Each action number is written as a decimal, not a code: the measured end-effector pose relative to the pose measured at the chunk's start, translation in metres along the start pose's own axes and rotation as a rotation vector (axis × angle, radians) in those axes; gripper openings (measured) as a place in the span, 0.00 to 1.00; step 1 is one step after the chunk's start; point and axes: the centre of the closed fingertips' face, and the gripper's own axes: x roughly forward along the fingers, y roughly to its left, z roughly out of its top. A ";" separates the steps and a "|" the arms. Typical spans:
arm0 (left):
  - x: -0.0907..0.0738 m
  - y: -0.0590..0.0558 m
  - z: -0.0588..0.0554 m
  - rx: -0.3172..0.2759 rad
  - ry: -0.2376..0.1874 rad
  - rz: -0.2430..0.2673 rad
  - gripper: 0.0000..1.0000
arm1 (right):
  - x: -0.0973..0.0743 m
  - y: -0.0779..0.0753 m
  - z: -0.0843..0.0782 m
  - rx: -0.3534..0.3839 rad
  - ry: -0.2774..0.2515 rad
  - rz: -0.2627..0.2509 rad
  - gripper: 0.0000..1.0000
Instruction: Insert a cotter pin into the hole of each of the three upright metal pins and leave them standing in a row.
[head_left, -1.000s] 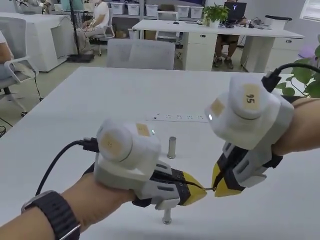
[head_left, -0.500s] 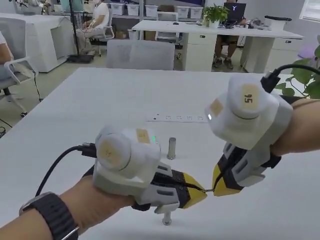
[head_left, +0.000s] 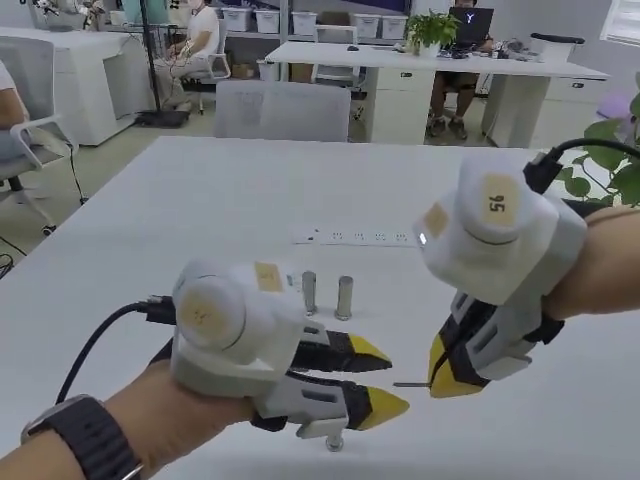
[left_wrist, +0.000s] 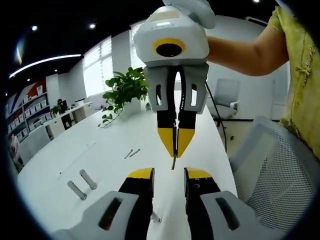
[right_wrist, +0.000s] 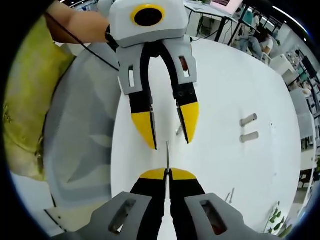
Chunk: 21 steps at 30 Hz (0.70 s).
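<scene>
— What do we see at the left?

— Our left gripper (head_left: 378, 378) is low over the white counter (head_left: 200, 220). Its jaws are parted and hold nothing. Just below them the near pin (head_left: 334, 440) stands on the counter, partly hidden by the gripper.

— And the other two metal pins?

— They are farther back, near the middle. The second pin (head_left: 309, 292) and the third pin (head_left: 345, 297) stand upright, just beside each other and apart from the near pin. Behind them a power strip (head_left: 355, 237) lies flat.

— Where is the cotter pin?

— We see the cotter pin (head_left: 410, 383) in the air between the two grippers, level with the counter. Its free end points at the gap between the left jaws and seems to touch neither. It is in none of the three metal pins.

— What holds it?

— Our right gripper (head_left: 440, 380) does, with its jaws closed on the pin's other end. In the right gripper view the cotter pin sticks straight out from the closed jaws. In the left gripper view, spare cotter pins (left_wrist: 132, 153) lie on the counter beyond it.
</scene>
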 end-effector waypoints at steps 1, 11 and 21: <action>-0.002 0.002 -0.002 -0.004 0.004 0.007 0.24 | 0.001 0.000 0.000 0.001 0.000 -0.003 0.02; -0.013 0.012 -0.026 -0.039 0.032 0.045 0.29 | 0.007 -0.003 -0.001 0.030 -0.010 -0.010 0.02; -0.016 0.023 -0.062 -0.086 0.063 0.037 0.32 | 0.020 -0.007 -0.003 0.081 -0.022 -0.011 0.02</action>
